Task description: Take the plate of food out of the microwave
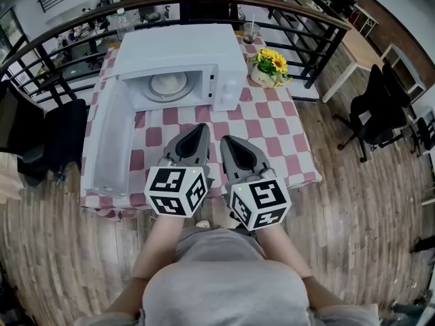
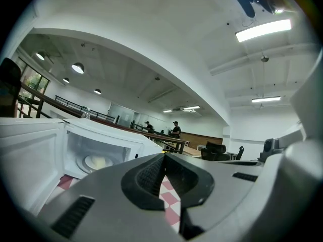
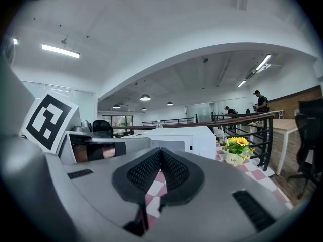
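Both jaws are shut together and empty; the plate of food sits inside the open microwave.

The plate of food lies flat in the middle of the cavity; it is round, so it shows no long axis. The microwave's long side runs left to right on the checkered worktop, its opening faces you, and the door stands swung out at your left. Your left gripper and right gripper hover side by side above the near worktop, tips toward the microwave, well apart from the plate of food.
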`<state>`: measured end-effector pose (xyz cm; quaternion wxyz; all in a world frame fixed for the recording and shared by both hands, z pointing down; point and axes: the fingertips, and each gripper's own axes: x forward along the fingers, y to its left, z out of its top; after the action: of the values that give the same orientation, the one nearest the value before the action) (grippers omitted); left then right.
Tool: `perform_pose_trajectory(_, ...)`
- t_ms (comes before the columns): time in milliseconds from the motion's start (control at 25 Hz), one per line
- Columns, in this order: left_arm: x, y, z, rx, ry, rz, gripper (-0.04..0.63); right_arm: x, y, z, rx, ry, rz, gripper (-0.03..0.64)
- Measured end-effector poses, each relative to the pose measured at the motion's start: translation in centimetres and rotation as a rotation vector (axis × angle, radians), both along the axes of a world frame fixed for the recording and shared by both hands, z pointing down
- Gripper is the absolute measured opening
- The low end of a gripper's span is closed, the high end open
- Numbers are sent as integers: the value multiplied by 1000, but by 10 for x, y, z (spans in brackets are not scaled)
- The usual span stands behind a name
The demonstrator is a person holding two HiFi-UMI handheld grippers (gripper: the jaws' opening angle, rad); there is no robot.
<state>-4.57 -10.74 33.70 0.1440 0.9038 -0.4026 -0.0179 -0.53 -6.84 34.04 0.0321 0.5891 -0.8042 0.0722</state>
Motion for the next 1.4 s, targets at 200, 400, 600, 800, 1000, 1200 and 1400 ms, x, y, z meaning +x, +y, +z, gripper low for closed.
perform_pose_trajectory(200,-14,-11,4,-7,-9,-4,2,-13,-9,4,-11,-7,-1,23)
perform_pose_trajectory(400,-21,-20,6,-15,-10,-16,2,-20,-16,7,-21,-13,-15,23)
perform_pose_trajectory(600,-25,-32,11,-31,-16,-35,2,-22,-27,6,-21,-17,-32,23)
perform_pose_trajectory(800,-26,-52,15,-36,-42,-65,2,-13,-47,6,-22,-31,-38,23)
perform_pose_trajectory(1000,-30,-77,21,-58,-49,-115,2,-15,-77,4,-19,-31,-80,23)
perform_pose_trajectory(1200,-44,-107,31,-97,-24,-218,2,-20,-102,11,-45,-24,-135,23)
perform_pose_trajectory(1400,-46,-133,38,-123,17,-227,2,-19,-125,13,-57,-27,-164,23)
